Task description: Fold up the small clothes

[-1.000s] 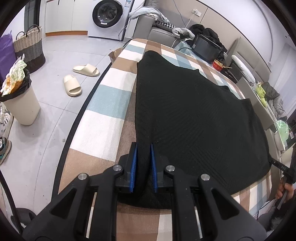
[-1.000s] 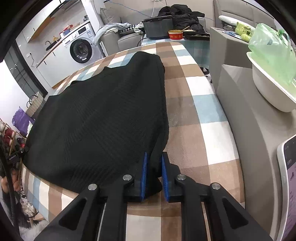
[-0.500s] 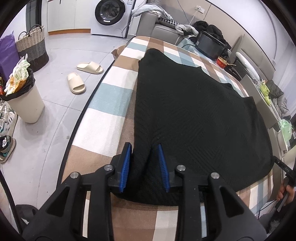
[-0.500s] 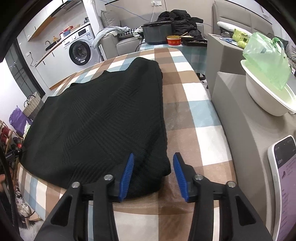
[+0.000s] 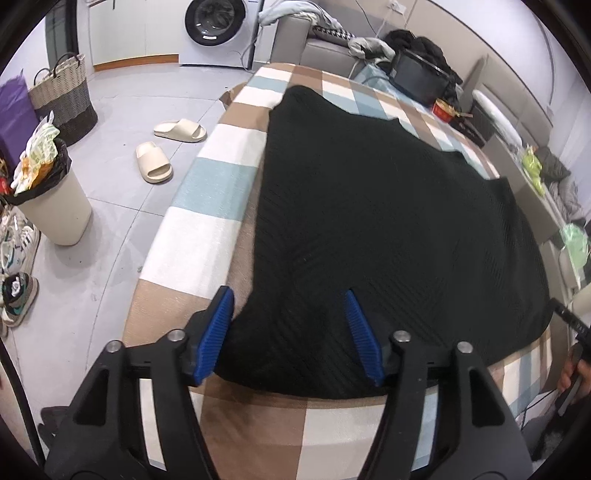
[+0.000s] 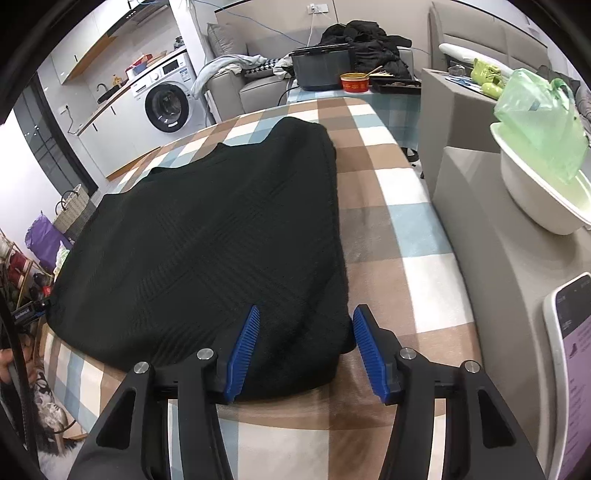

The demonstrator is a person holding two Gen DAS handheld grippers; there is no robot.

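Observation:
A black knitted garment (image 5: 388,221) lies spread flat on a round table with a checked cloth (image 5: 207,206). It also shows in the right wrist view (image 6: 207,243). My left gripper (image 5: 290,332) is open, its blue pads on either side of the garment's near left corner. My right gripper (image 6: 306,350) is open, its blue pads on either side of the near right corner. Neither gripper holds the cloth.
On the floor to the left are a lined bin (image 5: 48,195), two slippers (image 5: 155,162), a woven basket (image 5: 62,99) and shoes. A grey counter (image 6: 498,258) with a white bowl (image 6: 535,199) and a phone (image 6: 572,350) stands right of the table. A sofa and washing machine (image 5: 218,29) are behind.
Both grippers were shut on the garment's near corners a second ago. Both have opened wide and let go. The garment now lies flat.

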